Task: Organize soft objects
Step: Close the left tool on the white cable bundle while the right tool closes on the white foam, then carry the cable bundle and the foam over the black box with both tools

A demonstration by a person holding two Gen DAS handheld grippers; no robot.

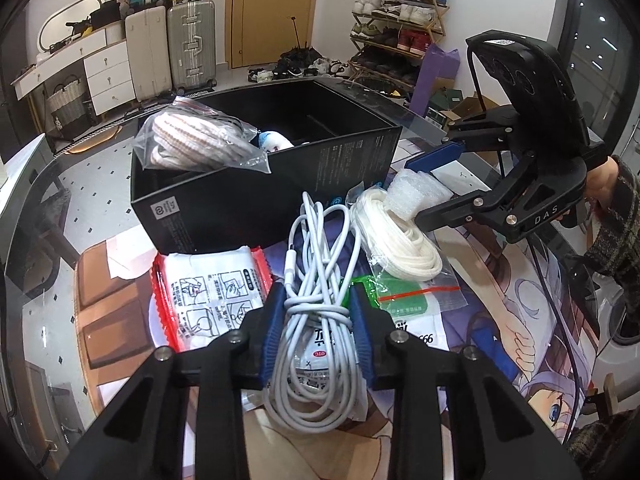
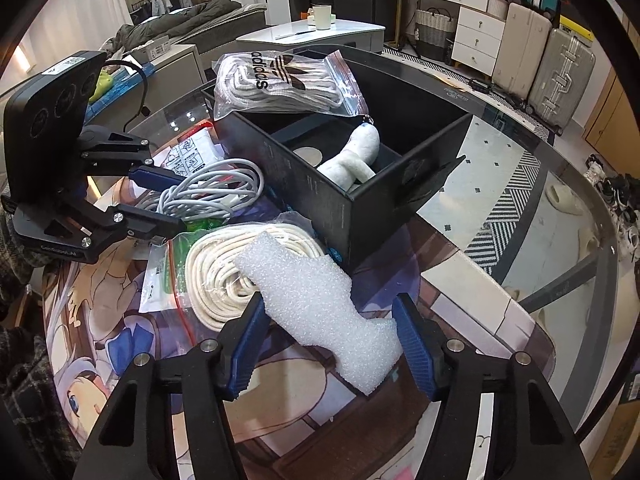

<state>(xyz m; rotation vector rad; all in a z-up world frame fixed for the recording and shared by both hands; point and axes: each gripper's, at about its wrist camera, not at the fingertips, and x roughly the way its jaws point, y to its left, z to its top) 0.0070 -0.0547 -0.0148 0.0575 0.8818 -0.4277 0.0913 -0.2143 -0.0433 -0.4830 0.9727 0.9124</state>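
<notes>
Two sets of jaws — cable bundle (image 1: 316, 280) pinched, foam piece (image 2: 320, 312) loosely straddled.

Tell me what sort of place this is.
Most likely a lived-in home, a bedroom or studio by the entrance. A shoe rack full of sneakers stands beside a wooden door, suitcases line the wall, and a bed with rumpled bedding shows behind the glass table.

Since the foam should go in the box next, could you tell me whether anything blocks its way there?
The foam piece sits between the open right tool fingers. The black box lies straight ahead; its right compartment holds only a white plush toy. Nothing visible blocks the way except the box's near wall.
</notes>
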